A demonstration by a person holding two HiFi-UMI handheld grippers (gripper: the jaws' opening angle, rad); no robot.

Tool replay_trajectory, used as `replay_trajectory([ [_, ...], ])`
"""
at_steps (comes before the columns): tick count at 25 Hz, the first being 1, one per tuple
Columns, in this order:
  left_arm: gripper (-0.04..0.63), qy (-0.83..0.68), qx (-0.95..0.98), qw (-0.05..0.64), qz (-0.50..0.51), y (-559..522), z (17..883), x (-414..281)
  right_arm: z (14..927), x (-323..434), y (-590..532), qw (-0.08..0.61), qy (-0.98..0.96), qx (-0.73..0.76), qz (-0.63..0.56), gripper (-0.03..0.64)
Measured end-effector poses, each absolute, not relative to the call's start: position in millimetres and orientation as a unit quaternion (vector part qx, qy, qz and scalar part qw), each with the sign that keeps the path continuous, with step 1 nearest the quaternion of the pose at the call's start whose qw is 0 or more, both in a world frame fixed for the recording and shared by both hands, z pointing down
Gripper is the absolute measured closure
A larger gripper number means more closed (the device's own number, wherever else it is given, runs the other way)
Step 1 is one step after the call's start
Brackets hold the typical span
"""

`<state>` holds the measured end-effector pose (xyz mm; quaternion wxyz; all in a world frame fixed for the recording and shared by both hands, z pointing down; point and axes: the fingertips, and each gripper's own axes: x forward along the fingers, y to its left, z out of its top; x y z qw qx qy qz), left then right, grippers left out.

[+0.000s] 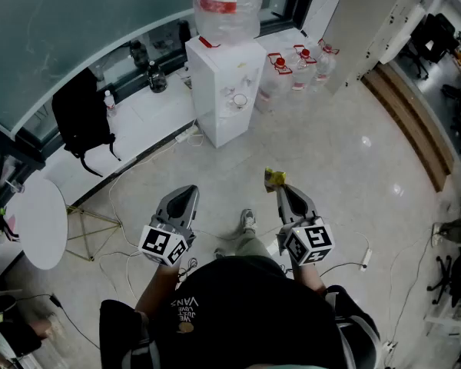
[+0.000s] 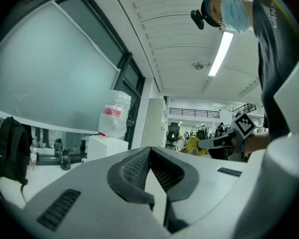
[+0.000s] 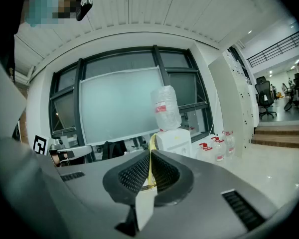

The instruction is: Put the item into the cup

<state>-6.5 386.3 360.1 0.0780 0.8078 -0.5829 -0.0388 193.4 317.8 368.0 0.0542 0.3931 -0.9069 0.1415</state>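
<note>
While the right gripper (image 1: 281, 188) pinches the thin yellow item (image 1: 274, 177) between its jaws, the left gripper (image 1: 189, 193) is closed on nothing. Step: carrying; the item is above the floor, short of the water dispenser (image 1: 225, 83). Next: find the cup, possibly the small vessel (image 1: 239, 100) in its niche; unsure. Spare bottles (image 1: 300, 66) stand beside it, off the path.

The person wore a black short-sleeved T-shirt (image 1: 238, 321) with pale yellow lettering and a light-coloured shoe (image 1: 248, 221). The grey wedge-shaped left tongs (image 1: 186, 194) and right tongs (image 1: 281, 190) had black ribbed pads (image 2: 134, 171) and black-and-white marker cubes (image 1: 165, 244).
</note>
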Motion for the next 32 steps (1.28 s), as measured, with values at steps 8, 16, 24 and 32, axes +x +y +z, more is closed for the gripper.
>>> replay_trajectory([
  [8, 0.575, -0.580, 0.810, 0.079, -0.037, 378, 365, -12, 371, 186, 311, 0.047, -0.905, 0.395, 0.149, 0.572],
  [16, 0.575, -0.567, 0.819, 0.083, -0.033, 348, 377, -10, 378, 184, 278, 0.042, -0.899, 0.407, 0.157, 0.572],
  [24, 0.576, -0.565, 0.820, 0.089, -0.016, 265, 387, -10, 396, 178, 191, 0.058, -0.897, 0.407, 0.162, 0.572],
  [32, 0.576, -0.573, 0.814, 0.095, -0.004, 159, 386, -11, 405, 161, 82, 0.067, -0.906, 0.379, 0.175, 0.571],
])
